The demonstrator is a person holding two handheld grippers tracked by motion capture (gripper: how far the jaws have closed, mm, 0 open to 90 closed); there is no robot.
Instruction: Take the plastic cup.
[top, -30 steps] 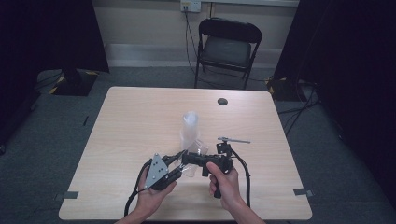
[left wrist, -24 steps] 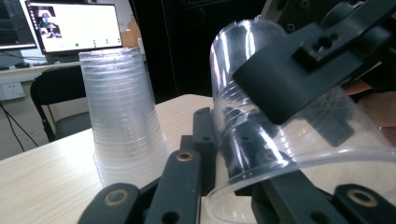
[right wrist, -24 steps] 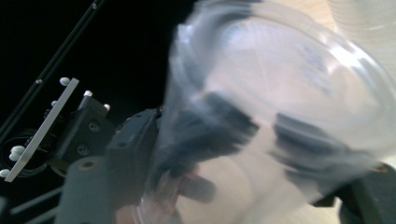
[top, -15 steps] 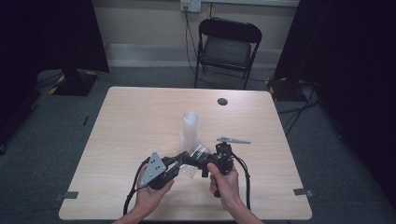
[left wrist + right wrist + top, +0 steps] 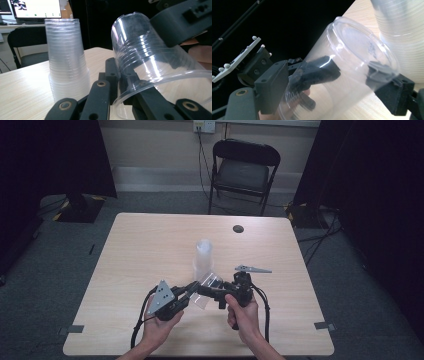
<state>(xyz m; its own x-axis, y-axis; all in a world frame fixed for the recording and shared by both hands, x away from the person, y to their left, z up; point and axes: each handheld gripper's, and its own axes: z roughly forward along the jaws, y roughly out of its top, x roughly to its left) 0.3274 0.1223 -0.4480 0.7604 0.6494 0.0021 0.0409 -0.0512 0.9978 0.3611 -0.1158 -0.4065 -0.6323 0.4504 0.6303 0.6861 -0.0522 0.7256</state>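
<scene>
The single clear cup [image 5: 206, 287] is held tilted above the table [image 5: 150, 245], near its front edge. Right gripper [image 5: 207, 291] jaws clamp the cup's wall from both sides. Left gripper [image 5: 192, 287] jaws pinch the rim, one jaw inside. The cup stack [image 5: 203, 257] stands upright just behind.

i'm running two black grippers: left gripper [image 5: 192, 290] wearing a grey three-cornered plate, right gripper [image 5: 210, 291] trailing black cable, brass-ringed screws showing.
</scene>
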